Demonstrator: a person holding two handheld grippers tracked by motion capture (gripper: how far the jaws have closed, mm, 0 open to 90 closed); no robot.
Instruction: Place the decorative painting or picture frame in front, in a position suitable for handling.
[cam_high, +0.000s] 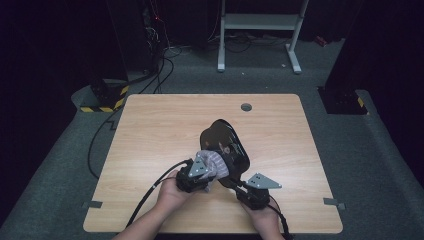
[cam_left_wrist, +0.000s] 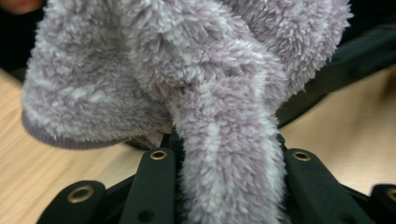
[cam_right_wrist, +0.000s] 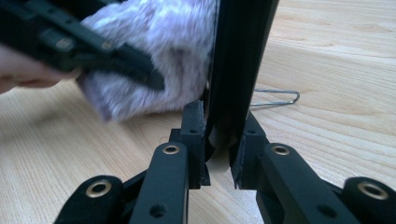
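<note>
A black, flat foot-shaped form (cam_high: 227, 137) stands tilted on the wooden table (cam_high: 160, 125). A fluffy lilac sock (cam_high: 212, 162) is bunched at its near end. My left gripper (cam_high: 204, 175) is shut on the sock; in the left gripper view a fold of the sock (cam_left_wrist: 224, 140) runs between the jaws of the left gripper (cam_left_wrist: 231, 156), with the black form (cam_left_wrist: 345, 60) behind it. My right gripper (cam_high: 241, 186) is shut on the form's near edge. In the right gripper view the right gripper (cam_right_wrist: 219, 142) pinches the form (cam_right_wrist: 240, 51), beside the sock (cam_right_wrist: 159, 51).
A thin metal wire hook (cam_right_wrist: 279, 98) lies on the table just behind the form. A round cable hole (cam_high: 246, 106) sits near the table's far edge. Cables trail from both grippers toward the near edge. A white frame (cam_high: 260, 22) stands on the floor beyond.
</note>
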